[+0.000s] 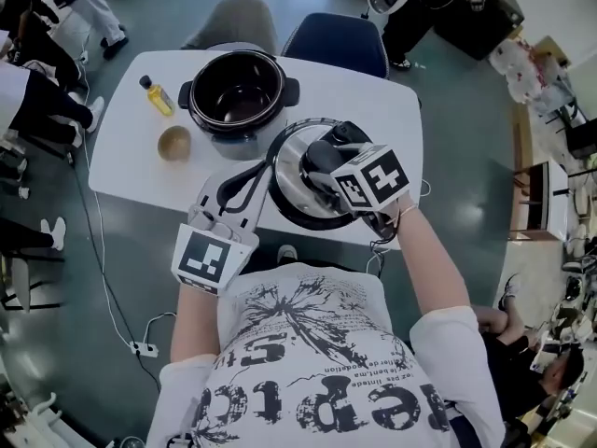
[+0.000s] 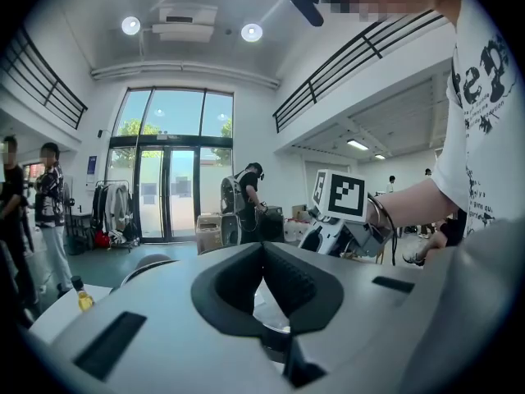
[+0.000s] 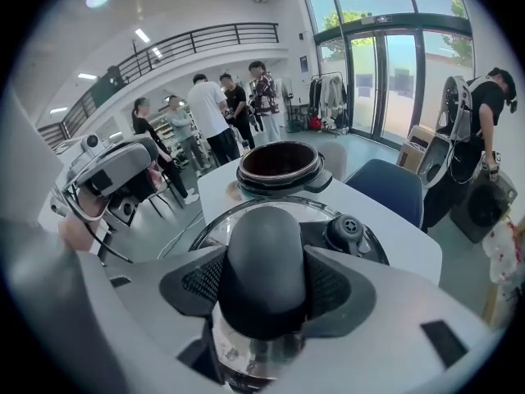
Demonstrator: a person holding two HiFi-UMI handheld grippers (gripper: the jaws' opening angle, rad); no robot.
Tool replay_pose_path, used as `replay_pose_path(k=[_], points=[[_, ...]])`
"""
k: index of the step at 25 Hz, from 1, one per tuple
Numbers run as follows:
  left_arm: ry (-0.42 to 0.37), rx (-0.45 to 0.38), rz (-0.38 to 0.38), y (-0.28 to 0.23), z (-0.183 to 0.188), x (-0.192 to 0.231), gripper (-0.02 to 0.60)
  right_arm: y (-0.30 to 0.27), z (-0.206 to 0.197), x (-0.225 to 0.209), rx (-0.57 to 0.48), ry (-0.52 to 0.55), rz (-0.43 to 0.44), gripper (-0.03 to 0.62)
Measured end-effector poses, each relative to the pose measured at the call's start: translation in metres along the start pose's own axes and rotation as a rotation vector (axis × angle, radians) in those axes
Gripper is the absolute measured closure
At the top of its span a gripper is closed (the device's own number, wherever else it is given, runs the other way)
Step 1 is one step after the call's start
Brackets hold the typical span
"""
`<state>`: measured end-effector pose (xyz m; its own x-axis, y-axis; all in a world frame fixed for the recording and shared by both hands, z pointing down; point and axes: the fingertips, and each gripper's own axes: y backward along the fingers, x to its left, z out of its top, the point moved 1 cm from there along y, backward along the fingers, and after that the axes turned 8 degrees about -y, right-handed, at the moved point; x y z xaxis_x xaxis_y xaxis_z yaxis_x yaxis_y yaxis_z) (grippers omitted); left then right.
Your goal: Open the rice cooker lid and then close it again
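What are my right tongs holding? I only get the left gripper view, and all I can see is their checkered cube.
Observer: The right tongs are shut on the black handle of the lid.
Operator: Where's the pot?
Observer: The rice cooker stands open on the table, beyond the lid, which is off it.
Operator: Anything else there?
Observer: A small bowl sits left of the cooker.
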<state>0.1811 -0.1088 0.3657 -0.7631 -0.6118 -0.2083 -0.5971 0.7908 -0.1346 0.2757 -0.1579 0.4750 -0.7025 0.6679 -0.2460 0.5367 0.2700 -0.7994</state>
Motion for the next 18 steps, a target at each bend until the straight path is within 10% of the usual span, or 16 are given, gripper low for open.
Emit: replay_pose_path(k=[18], points=[[-0.045, -0.114, -0.021, 0.007, 0.015, 0.065, 0.568, -0.004, 0.076, 0.016, -0.067, 0.005, -0.05, 0.303]])
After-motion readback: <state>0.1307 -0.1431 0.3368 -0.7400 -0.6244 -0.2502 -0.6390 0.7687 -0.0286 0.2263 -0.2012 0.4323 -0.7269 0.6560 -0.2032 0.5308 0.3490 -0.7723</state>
